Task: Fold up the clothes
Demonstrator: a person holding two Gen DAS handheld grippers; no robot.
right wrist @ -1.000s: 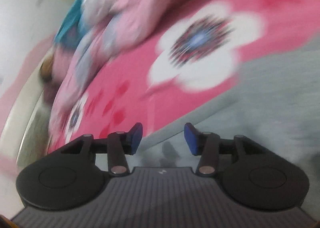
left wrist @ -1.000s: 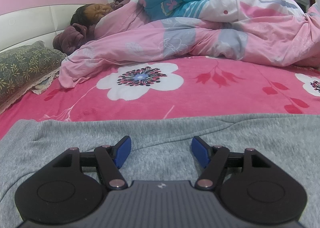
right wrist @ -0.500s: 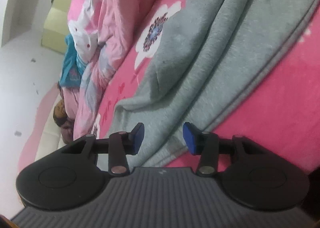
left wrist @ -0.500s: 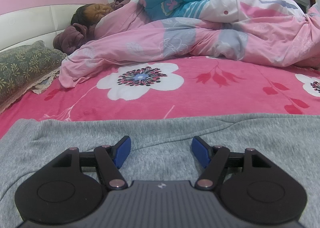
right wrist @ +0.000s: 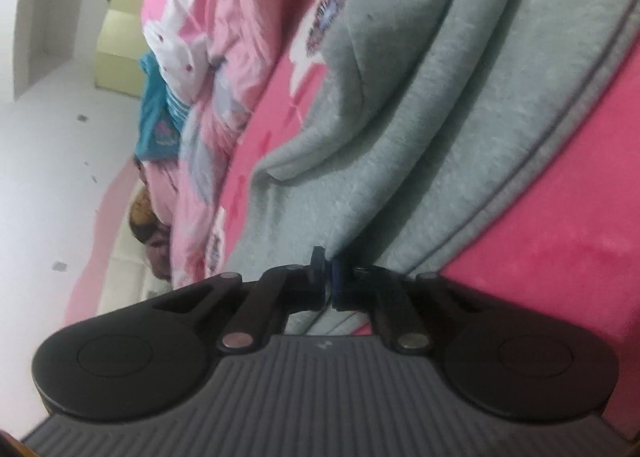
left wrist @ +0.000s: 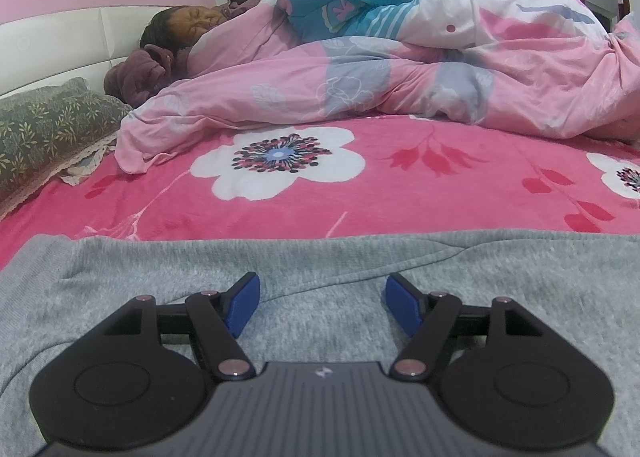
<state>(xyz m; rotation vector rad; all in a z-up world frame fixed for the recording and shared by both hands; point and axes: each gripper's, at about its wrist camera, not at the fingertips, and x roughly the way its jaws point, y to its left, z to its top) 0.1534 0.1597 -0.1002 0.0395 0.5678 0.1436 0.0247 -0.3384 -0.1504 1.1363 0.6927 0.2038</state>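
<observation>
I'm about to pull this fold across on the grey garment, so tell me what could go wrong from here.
1. The right hand-held gripper is shut on only a thin edge of the grey garment; the fabric may slip out when pulled.
2. The left hand-held gripper is open above the cloth, pinning nothing, so the whole garment could slide over the pink blanket rather than fold.
3. Ridges bunched near the grip could get folded in as creases.

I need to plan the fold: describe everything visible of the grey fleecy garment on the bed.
The grey fleecy garment is soft, fuzzy knit with stitched seams and a banded hem. It lies spread on the pink flowered bedsheet, rumpled into long folds. The right gripper has just closed, pinching a fold at its edge; the left gripper hovers open over it.
</observation>
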